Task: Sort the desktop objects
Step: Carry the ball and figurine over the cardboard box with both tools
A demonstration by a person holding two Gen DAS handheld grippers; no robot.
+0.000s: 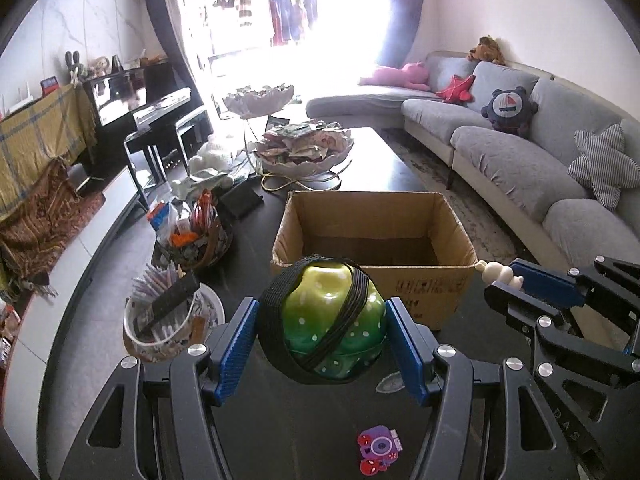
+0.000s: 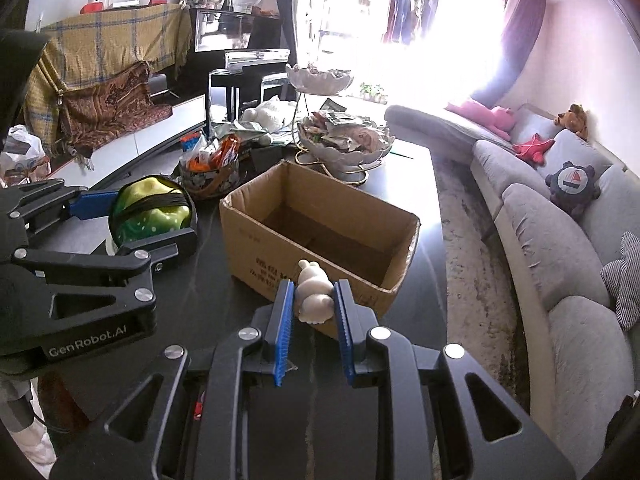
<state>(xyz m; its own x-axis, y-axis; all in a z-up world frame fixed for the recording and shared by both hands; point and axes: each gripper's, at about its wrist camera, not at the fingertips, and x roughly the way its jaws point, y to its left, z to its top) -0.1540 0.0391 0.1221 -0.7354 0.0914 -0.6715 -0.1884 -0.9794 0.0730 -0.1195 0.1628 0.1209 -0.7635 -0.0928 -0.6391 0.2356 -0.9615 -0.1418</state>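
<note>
Before the cardboard box [image 1: 372, 236], left fingers [image 1: 236, 344] clamp the green ball [image 1: 328, 320], right fingers [image 2: 346, 332] the white figurine [image 2: 314, 296].

I'm working in a home living room: a grey sectional sofa [image 1: 500, 152] with plush toys, a black upright piano [image 1: 136, 100], a dark coffee table [image 1: 384, 160], laundry [image 1: 280, 12] drying beyond the window.

White lettering "GenRobot.AI" stands on the black body of the left gripper [image 2: 152, 220]. Dark print on the brown cardboard box [image 2: 256, 216] is too blurred to read.
</note>
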